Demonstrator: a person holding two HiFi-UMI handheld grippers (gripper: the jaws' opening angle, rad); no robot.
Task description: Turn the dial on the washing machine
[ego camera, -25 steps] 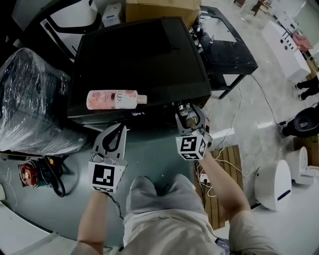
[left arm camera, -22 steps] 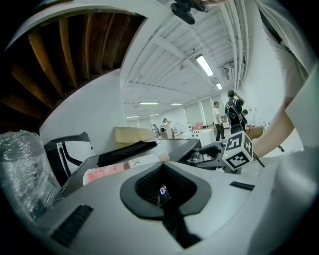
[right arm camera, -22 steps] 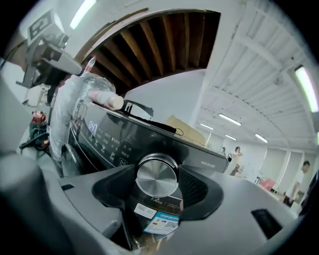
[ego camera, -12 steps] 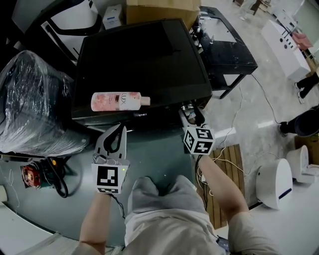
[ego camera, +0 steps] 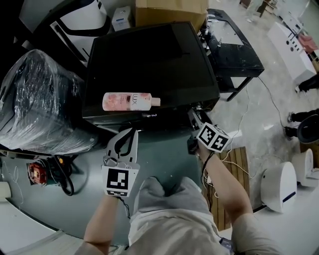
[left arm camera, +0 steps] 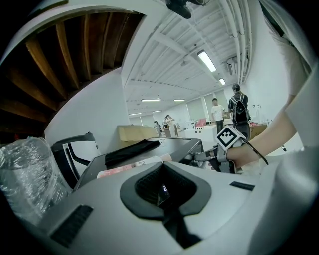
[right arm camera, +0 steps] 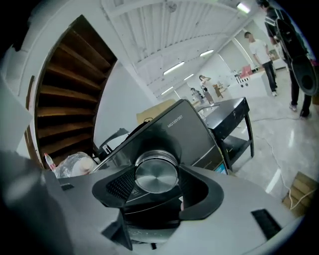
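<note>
A black washing machine (ego camera: 149, 60) stands in front of me, seen from above in the head view. Its round silver dial (right arm camera: 156, 173) sits on the front panel near the right corner. My right gripper (ego camera: 195, 114) reaches to that corner, and in the right gripper view (right arm camera: 156, 175) its dark pads (right arm camera: 118, 185) press the dial's sides: it is shut on the dial. Its marker cube (ego camera: 214, 137) is rolled over to the right. My left gripper (ego camera: 132, 131) hangs in front of the machine's left half, shut and holding nothing (left arm camera: 162, 189). A pink bottle (ego camera: 130, 101) lies on the lid.
A plastic-wrapped bundle (ego camera: 40, 104) sits left of the machine, and a black metal table (ego camera: 234, 45) is to its right. A cardboard box (ego camera: 169, 6) stands behind. A wooden pallet (ego camera: 234, 164), cables and a white device (ego camera: 279, 182) lie on the floor at right.
My right gripper has rolled clockwise while staying on the dial; its marker cube swung from below the wrist to the right. The left gripper has kept its place.
</note>
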